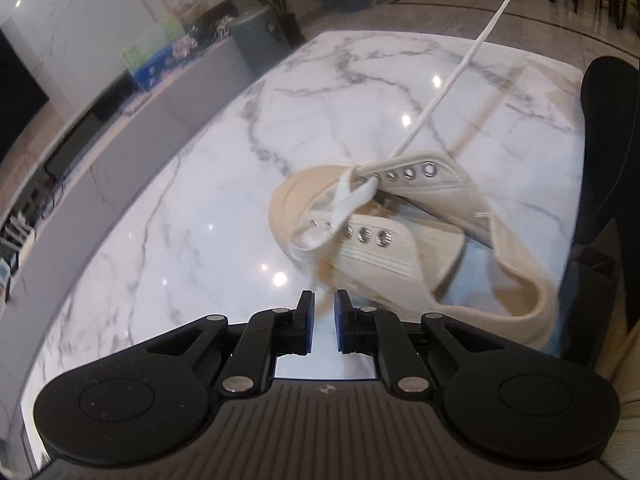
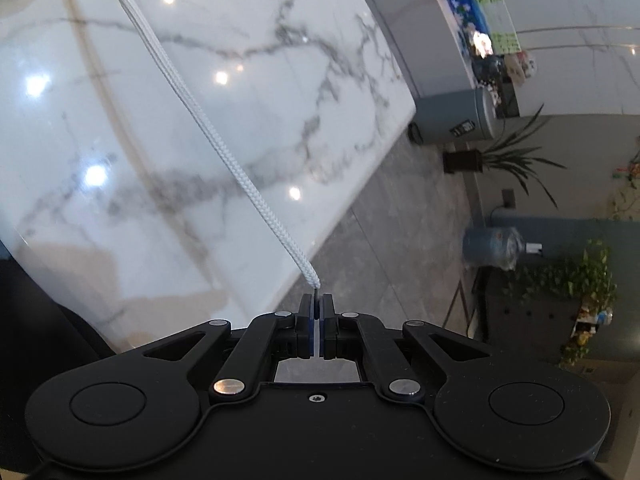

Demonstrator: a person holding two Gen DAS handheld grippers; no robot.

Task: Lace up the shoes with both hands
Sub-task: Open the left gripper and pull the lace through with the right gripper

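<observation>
Shoe on marble bench, lace through front eyelets. Right gripper jaws clamp lace tip, taut beyond shoe. Left gripper jaws slightly parted, empty, near toe. Pull steadily; brace shoe.

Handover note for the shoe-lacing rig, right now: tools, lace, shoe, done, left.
Right tool: shut on the tip of the white braided shoelace, pulling it taut, far from the shoe.
Left tool: jaws slightly apart, nothing visibly between them, just short of the beige canvas sneaker on the white marble table.
Done: lace crosses the eyelets nearest the toe.
Left: three silver eyelets on each side are bare.
</observation>
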